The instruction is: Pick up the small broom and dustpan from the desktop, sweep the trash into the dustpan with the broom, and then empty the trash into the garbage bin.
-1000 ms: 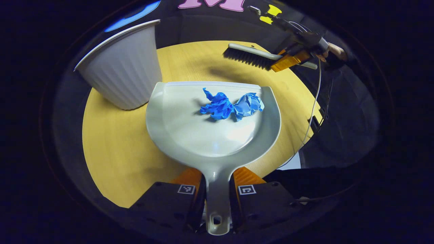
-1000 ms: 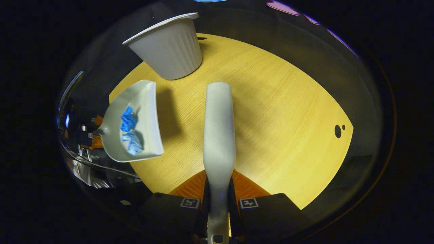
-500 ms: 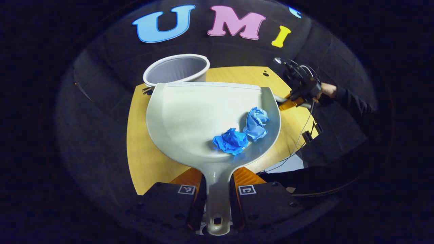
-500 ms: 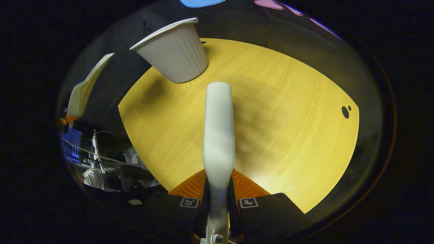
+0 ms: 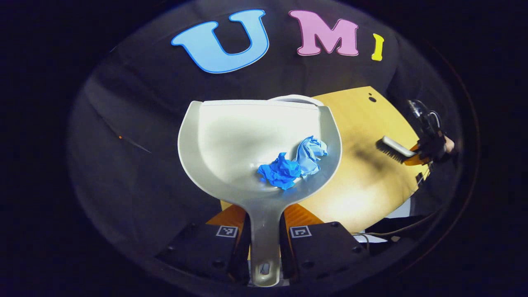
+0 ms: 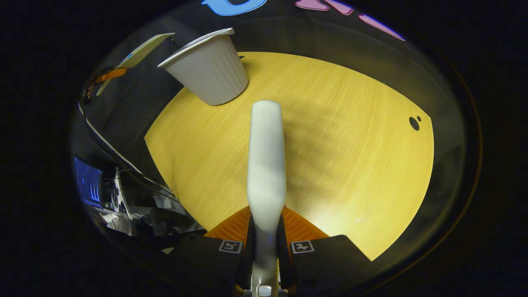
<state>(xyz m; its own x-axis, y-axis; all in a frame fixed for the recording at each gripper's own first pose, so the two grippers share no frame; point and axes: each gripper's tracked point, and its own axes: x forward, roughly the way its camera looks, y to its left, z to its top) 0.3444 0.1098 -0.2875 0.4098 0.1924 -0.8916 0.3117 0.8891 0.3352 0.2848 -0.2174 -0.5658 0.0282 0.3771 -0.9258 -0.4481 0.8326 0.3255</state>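
My left gripper (image 5: 264, 225) is shut on the handle of the pale grey dustpan (image 5: 231, 144), held up in the air. Two crumpled blue wads of trash (image 5: 293, 165) lie in the pan toward its right rear. The white bin's rim (image 5: 295, 98) peeks just past the pan's front edge. My right gripper (image 6: 266, 222) is shut on the small broom (image 6: 266, 161), whose pale back runs forward over the table. In the left gripper view the broom (image 5: 392, 147) hangs at the right, bristles down. In the right gripper view the dustpan (image 6: 138, 53) floats beside the ribbed white bin (image 6: 208, 70).
The round wooden table (image 6: 338, 156) has a small dark hole (image 6: 413, 123) near its far right edge. Cables and equipment (image 6: 119, 194) lie off the table's left side in the right gripper view. A hand (image 5: 447, 144) holds the far gripper.
The dustpan has risen off the table and swung up toward the bin, and the trash slid to the pan's rear. The broom has stayed nearly still above the table.
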